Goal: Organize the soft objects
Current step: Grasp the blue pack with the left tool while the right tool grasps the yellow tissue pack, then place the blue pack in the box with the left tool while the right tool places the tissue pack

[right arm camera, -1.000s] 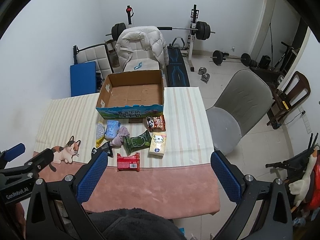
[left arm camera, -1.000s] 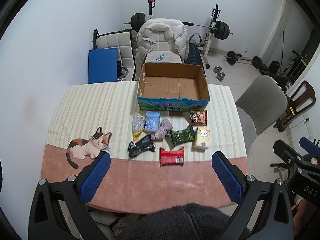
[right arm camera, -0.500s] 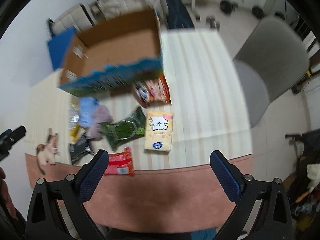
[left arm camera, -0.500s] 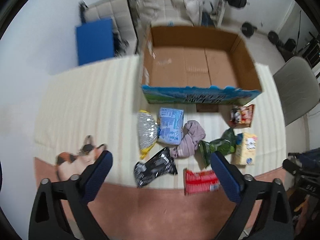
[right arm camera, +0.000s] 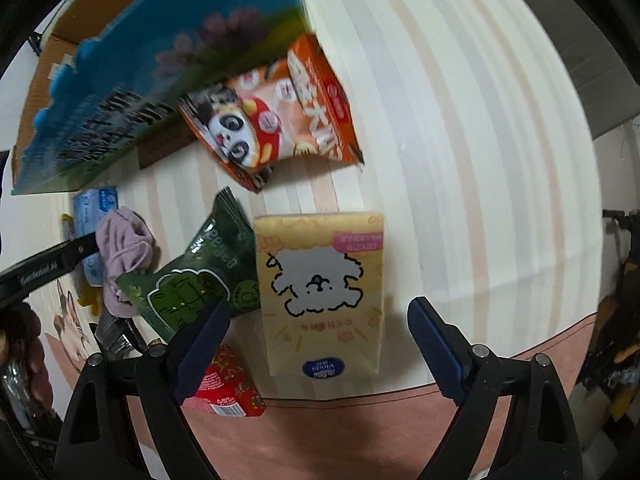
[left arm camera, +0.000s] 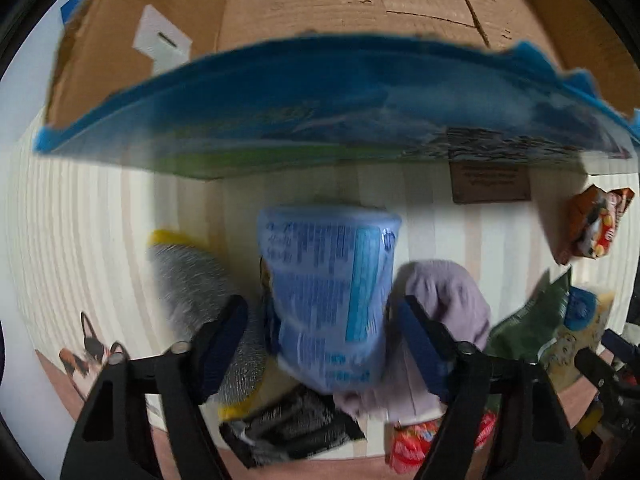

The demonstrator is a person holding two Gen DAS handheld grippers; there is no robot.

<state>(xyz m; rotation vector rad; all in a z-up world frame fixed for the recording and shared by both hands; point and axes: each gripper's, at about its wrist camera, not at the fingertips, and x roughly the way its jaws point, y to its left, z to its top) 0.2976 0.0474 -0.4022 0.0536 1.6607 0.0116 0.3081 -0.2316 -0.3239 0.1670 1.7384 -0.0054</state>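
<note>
My left gripper point(left arm camera: 322, 316) is open, its blue pads on either side of a light blue tissue pack point(left arm camera: 328, 300) that lies on the striped cloth. A lilac sock bundle point(left arm camera: 444, 308) lies right of it, a silver-and-yellow bag point(left arm camera: 192, 272) left of it. My right gripper point(right arm camera: 318, 320) is open around the near end of a yellow tissue pack point(right arm camera: 320, 292) with a white dog on it. A green snack bag point(right arm camera: 192, 280) touches its left side. The open cardboard box point(left arm camera: 340, 20) stands just beyond the items.
An orange panda snack bag point(right arm camera: 276, 120) lies by the box's front wall. A red packet point(right arm camera: 228, 388) and a black packet point(left arm camera: 288, 428) lie near the table's front edge. The left gripper's arm point(right arm camera: 44, 272) shows in the right wrist view.
Both grippers have dropped from high above the table to just over the items. The left now straddles the blue tissue pack, the right the yellow one.
</note>
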